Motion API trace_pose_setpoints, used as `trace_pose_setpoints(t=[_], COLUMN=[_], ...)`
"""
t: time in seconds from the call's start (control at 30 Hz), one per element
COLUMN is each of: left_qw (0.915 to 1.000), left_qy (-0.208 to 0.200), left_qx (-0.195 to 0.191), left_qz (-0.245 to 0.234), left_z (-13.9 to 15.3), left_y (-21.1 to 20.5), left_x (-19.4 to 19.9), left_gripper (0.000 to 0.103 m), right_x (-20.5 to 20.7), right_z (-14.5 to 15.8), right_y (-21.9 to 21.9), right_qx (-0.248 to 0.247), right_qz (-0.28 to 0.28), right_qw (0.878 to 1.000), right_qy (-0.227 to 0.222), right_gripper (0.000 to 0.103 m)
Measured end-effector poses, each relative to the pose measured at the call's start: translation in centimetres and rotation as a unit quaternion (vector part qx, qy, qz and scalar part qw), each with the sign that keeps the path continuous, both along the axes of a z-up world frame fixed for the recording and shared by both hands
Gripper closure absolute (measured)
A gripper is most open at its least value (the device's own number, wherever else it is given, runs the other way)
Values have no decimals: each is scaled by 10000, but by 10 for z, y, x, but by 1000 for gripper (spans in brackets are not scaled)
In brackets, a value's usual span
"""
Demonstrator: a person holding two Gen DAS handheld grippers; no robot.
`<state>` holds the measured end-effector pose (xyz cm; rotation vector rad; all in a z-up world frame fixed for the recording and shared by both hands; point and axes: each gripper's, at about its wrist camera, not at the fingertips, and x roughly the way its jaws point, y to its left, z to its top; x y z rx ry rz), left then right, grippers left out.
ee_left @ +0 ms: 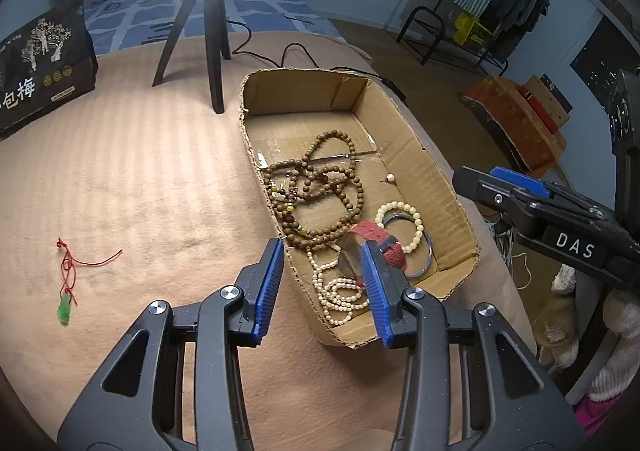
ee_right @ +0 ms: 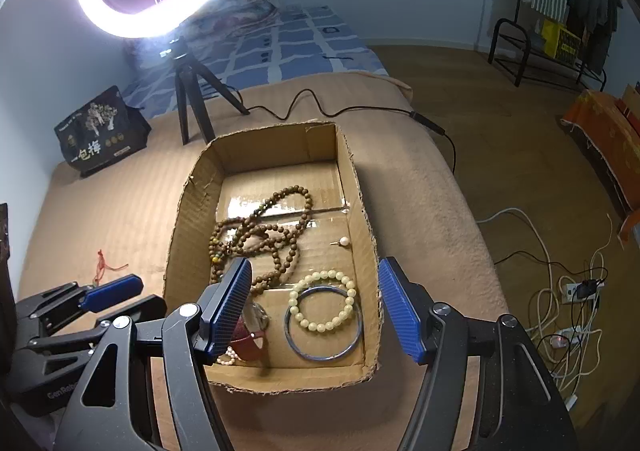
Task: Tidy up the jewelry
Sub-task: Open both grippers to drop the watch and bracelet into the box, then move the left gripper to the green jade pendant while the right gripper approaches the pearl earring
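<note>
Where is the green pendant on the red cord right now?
The green pendant lies on the tan blanket, outside and left of the cardboard box in the left wrist view, beyond the left gripper.

A black tripod [ee_left: 206, 31] stands on the tan blanket [ee_left: 132, 171], with a dark printed bag [ee_left: 40, 67] near it and a black cable [ee_right: 320, 111] behind.

Both the left gripper [ee_left: 322, 279] and right gripper [ee_right: 316, 307] have black frames, silver screws, ribbed blue pads [ee_left: 268, 287] and white lettering, seemingly "DAS".
</note>
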<state>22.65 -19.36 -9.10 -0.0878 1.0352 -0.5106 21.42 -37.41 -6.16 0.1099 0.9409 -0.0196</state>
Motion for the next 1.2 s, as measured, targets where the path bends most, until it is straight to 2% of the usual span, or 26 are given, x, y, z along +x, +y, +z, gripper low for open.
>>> trace_pose_setpoints(t=[0.33, 0.53, 0.77, 0.87, 1.2], left_qw=[9999, 9988, 9975, 9971, 9946], left_qy=[-85, -325, -441, -444, -373], left_qx=[92, 351, 475, 508, 532], left_qz=[88, 121, 272, 364, 811], left_z=[5, 10, 13, 15, 11], left_y=[15, 30, 60, 75, 136], left_x=[-4, -10, -12, -12, -5], left_gripper=[63, 63, 63, 63, 63], right_x=[-5, -12, -16, -18, -27], right_z=[2, 5, 11, 12, 10], right_y=[6, 14, 31, 38, 78], right_qx=[66, 137, -70, -35, 111], right_qz=[-25, -72, 124, 178, 459], right_qw=[10000, 9997, 9992, 9991, 9983], right_qy=[-25, -197, -375, -384, -338], right_gripper=[37, 37, 36, 33, 32])
